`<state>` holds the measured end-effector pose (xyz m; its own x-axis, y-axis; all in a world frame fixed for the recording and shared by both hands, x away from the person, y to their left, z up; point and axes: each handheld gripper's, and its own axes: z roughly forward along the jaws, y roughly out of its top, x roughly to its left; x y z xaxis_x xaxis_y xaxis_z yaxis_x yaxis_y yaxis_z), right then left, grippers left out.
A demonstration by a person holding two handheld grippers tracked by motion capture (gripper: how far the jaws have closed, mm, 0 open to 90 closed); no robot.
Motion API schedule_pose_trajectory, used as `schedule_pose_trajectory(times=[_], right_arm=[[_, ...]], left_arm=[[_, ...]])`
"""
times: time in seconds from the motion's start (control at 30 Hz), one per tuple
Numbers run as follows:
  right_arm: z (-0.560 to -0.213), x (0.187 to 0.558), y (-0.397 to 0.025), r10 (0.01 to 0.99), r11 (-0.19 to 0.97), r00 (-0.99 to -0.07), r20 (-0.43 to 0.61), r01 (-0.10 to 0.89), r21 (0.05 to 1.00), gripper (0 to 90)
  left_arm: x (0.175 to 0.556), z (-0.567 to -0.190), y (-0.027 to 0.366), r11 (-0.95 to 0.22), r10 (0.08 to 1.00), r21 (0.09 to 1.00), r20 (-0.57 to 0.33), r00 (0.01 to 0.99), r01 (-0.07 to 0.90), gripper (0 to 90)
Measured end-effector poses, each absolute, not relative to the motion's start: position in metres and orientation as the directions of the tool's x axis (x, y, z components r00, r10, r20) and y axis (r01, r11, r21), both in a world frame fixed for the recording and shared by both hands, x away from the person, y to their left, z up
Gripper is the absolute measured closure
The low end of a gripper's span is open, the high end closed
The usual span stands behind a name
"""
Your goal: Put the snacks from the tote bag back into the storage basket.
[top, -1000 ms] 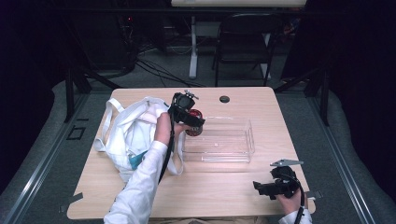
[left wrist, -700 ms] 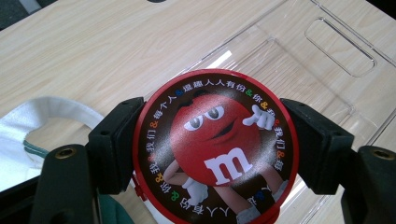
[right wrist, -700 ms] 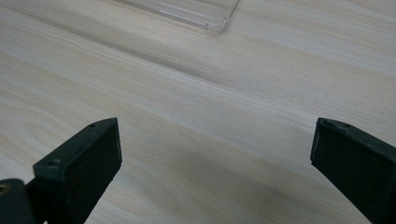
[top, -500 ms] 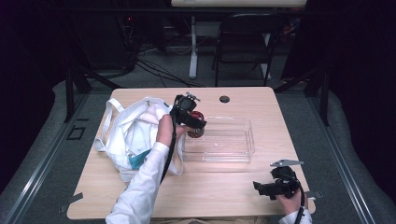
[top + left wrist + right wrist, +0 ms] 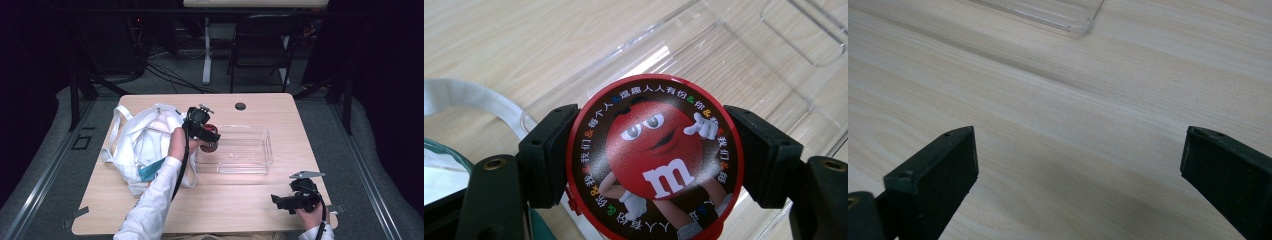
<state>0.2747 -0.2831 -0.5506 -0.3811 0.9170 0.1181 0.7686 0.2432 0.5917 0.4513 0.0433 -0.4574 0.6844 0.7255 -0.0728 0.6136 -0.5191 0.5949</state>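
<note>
My left gripper is shut on a round red candy tin whose lid shows a red cartoon character and an "m". It holds the tin over the left end of a clear plastic tray in the middle of the table. Both black jaws press the tin's sides in the left gripper view. My right gripper rests low near the table's front right corner. It stands open, with bare wood between its jaws in the right gripper view.
A white cloth bag with something teal inside lies left of the tray, a handle strap close to the tin. A small black disc sits at the table's far edge. A folding chair stands beyond the table.
The left gripper has carried the tin slightly down and toward the tray's left end. The right gripper has stayed put.
</note>
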Motion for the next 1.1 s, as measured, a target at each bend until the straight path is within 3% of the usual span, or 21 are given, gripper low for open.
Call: schedule_pose_trajectory(times=[1.1], right_arm=[[-0.551,0.275,-0.281,0.916,0.253,-0.386,0.112,0.771,0.585,1.7]], left_arm=[[0.436,-0.487,0.035,-0.498,0.747,0.568,-0.105,0.657,0.656,26.4]])
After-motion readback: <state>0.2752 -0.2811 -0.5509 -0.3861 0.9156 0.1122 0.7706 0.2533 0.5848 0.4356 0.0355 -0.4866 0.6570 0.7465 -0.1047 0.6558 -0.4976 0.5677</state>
